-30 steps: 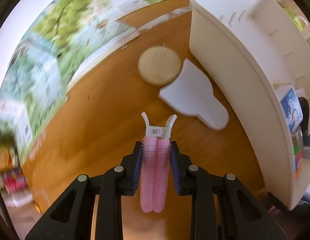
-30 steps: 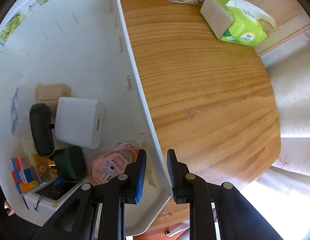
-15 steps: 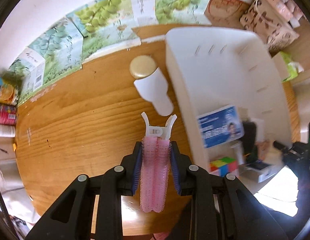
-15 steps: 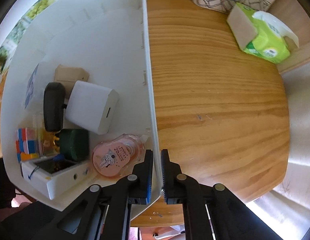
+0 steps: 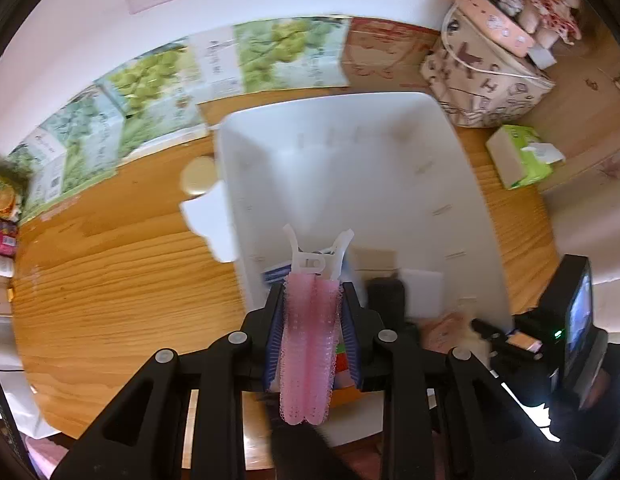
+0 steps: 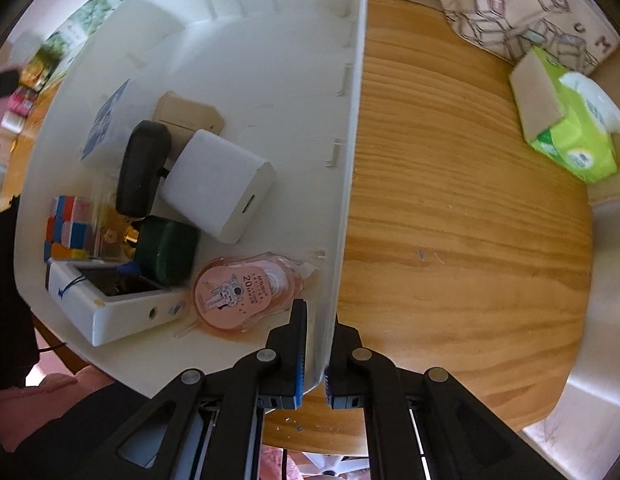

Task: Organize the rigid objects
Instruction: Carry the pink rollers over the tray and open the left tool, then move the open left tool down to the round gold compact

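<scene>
Since a second ago my left gripper has swung from over the wooden surface to above the white bin, jaws clenched on the pink hair roller clip, which hangs over the bin's near end. Right gripper has closed its jaws on the bin's right wall; cube, white box and tape dispenser lie inside.
</scene>
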The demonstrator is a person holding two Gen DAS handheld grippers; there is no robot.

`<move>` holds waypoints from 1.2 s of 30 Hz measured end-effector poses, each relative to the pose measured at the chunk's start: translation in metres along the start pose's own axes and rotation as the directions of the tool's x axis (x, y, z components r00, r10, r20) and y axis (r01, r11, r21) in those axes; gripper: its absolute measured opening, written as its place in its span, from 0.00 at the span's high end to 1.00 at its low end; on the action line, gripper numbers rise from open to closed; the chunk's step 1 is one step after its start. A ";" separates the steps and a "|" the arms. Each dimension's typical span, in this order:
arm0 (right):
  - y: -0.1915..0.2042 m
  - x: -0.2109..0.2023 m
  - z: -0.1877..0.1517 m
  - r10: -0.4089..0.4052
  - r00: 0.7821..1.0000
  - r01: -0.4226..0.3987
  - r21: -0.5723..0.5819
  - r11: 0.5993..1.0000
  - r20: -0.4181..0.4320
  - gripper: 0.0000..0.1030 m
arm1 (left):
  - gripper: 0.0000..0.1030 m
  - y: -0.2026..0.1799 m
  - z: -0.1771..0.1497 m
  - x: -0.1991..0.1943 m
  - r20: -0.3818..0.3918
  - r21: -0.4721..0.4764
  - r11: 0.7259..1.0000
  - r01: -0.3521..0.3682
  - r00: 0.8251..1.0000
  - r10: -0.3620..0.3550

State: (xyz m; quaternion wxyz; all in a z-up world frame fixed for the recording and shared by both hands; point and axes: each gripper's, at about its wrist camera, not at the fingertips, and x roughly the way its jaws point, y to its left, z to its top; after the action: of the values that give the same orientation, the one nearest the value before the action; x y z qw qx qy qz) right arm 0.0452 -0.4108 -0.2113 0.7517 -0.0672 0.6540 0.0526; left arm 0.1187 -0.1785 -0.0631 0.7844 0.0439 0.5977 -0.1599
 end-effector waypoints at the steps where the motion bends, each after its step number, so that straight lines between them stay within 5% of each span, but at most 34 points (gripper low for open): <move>1: 0.000 -0.001 0.000 0.000 1.000 0.000 -0.014 1.000 0.000 0.93 | 0.72 -0.006 0.001 0.001 0.002 0.003 1.000 0.007 1.000 -0.007; 11: 0.008 -0.008 0.005 -0.015 1.000 0.012 -0.145 0.989 -0.017 0.93 | 0.69 -0.041 0.006 0.022 -0.015 -0.038 0.993 0.107 0.994 -0.108; 18: 0.013 -0.009 0.009 -0.026 0.999 0.020 -0.163 0.986 -0.031 0.93 | 0.29 -0.029 0.005 0.005 0.077 -0.059 0.996 0.073 0.995 -0.068; 29: 0.017 0.002 0.023 -0.068 0.995 0.063 -0.065 0.996 -0.073 0.93 | 0.26 0.085 0.007 0.004 0.091 -0.278 0.960 0.033 0.996 -0.008; 36: 0.004 0.003 0.034 -0.088 0.991 0.095 0.066 0.993 -0.102 0.93 | 0.26 0.154 0.028 0.019 0.035 -0.360 0.932 0.025 0.999 -0.014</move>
State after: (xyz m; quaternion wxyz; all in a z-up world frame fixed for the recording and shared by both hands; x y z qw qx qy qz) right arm 0.0783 -0.4010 -0.2096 0.7220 -0.0729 0.6879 -0.0087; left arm 0.1962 -0.0437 -0.0925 0.7870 -0.1093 0.6047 -0.0560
